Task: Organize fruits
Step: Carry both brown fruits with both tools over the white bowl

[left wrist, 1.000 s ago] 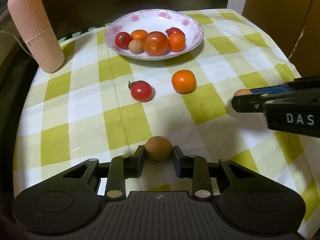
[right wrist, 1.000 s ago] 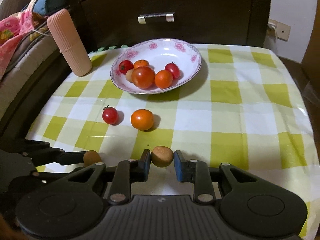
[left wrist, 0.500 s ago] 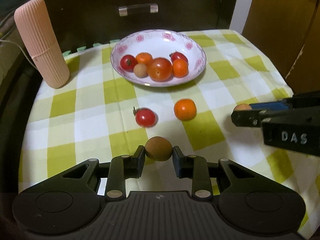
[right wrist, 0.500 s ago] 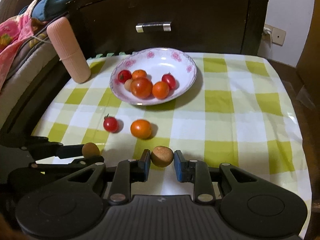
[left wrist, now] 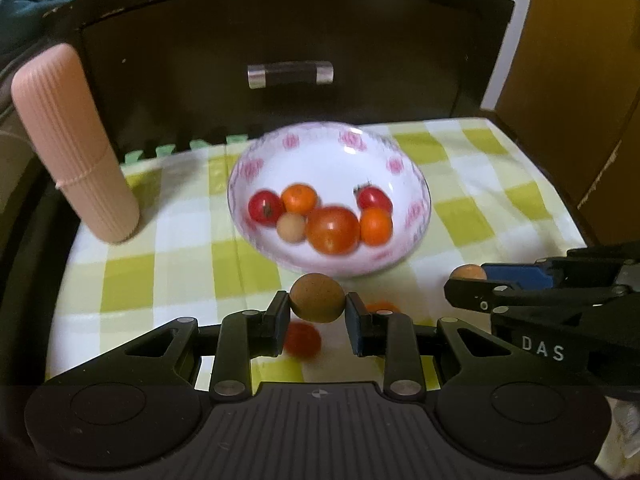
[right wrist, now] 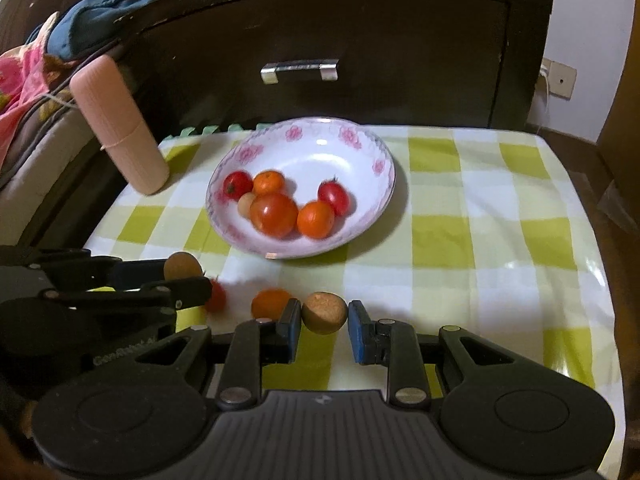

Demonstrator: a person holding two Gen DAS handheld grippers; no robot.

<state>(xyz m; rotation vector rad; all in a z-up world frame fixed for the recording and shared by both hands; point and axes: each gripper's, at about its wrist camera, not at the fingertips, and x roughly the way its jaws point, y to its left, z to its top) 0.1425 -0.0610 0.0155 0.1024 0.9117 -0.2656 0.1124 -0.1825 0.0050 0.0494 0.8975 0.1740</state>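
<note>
A brown round fruit point(left wrist: 317, 298) is clamped in my left gripper point(left wrist: 317, 310), which is shut on it and hangs above the cloth just in front of the flowered white bowl point(left wrist: 344, 136). My right gripper point(right wrist: 324, 322) is shut on a second brown fruit point(right wrist: 324, 312). Each gripper shows in the other's view, the right gripper point(left wrist: 460, 280) at the right edge and the left gripper point(right wrist: 192, 280) at the left. The bowl point(right wrist: 304, 128) holds several tomatoes and oranges and a pale brown fruit. A loose tomato point(left wrist: 303, 340) and a loose orange point(right wrist: 272, 300) lie on the cloth beneath the fingers.
A ribbed pink cylinder point(left wrist: 76, 144) stands at the back left of the green-checked tablecloth point(right wrist: 480, 208). A dark cabinet with a metal handle point(right wrist: 299, 70) rises right behind the table. Clothes are piled at far left point(right wrist: 24, 72).
Both grippers have risen and moved toward the bowl, each still holding its brown fruit. The bowl looks nearer, and the loose tomato and orange now sit under the fingers.
</note>
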